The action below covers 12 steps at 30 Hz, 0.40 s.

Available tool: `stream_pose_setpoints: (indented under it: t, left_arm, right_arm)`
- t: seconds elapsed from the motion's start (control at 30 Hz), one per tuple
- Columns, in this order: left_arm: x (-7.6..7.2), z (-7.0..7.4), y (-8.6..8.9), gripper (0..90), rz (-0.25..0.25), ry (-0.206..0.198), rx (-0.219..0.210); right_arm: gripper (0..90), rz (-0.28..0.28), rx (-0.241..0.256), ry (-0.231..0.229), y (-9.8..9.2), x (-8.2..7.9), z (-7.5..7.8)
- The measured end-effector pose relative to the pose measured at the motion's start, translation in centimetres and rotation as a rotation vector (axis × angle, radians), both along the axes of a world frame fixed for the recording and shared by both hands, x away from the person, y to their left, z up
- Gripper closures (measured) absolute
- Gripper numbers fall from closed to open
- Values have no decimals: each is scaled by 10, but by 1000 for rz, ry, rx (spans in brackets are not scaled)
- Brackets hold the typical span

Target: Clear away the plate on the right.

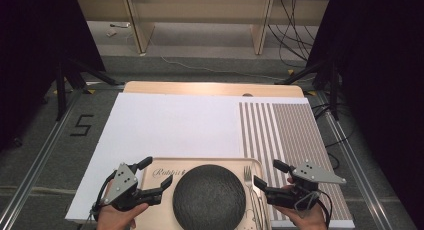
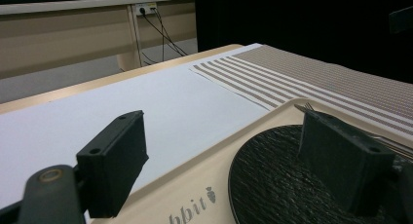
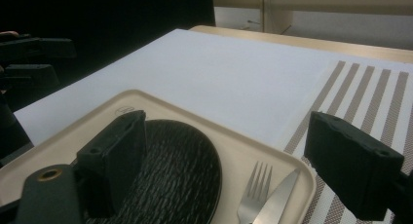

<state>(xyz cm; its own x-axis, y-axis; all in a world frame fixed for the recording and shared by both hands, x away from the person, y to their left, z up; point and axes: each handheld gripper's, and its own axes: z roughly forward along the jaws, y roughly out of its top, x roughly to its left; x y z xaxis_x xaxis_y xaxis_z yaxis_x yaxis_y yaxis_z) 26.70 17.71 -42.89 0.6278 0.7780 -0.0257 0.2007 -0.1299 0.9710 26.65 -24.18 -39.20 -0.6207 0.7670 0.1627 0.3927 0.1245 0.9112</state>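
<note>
A: Tray [image 1: 159, 216] at the near edge, both grippers flanking it, jaws spread and holding nothing: left gripper [image 1: 157, 179] over the tray's left rim, right gripper [image 1: 267, 174] over its right rim.

B: Black plate [image 1: 209, 197] sits in the tray's middle.

A: The right gripper view shows a fork [image 3: 254, 189] and a knife [image 3: 276, 198] right of the plate, long axes pointing away toward the tray's far rim.

B: Beyond the tray, a striped mat [image 1: 286, 131].

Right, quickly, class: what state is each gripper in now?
Left gripper: open, holding nothing, jaws over the tray.
Right gripper: open, holding nothing, by the tray's right edge.
</note>
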Motion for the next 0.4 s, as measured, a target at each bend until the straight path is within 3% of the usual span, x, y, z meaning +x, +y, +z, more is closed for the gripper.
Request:
stream_pose_setpoints:
  t: [0.4]
  left_arm:
    - [1,0,0,170,3,3,0]
  right_arm:
    - [161,-13,0,-18,-1,1,0]
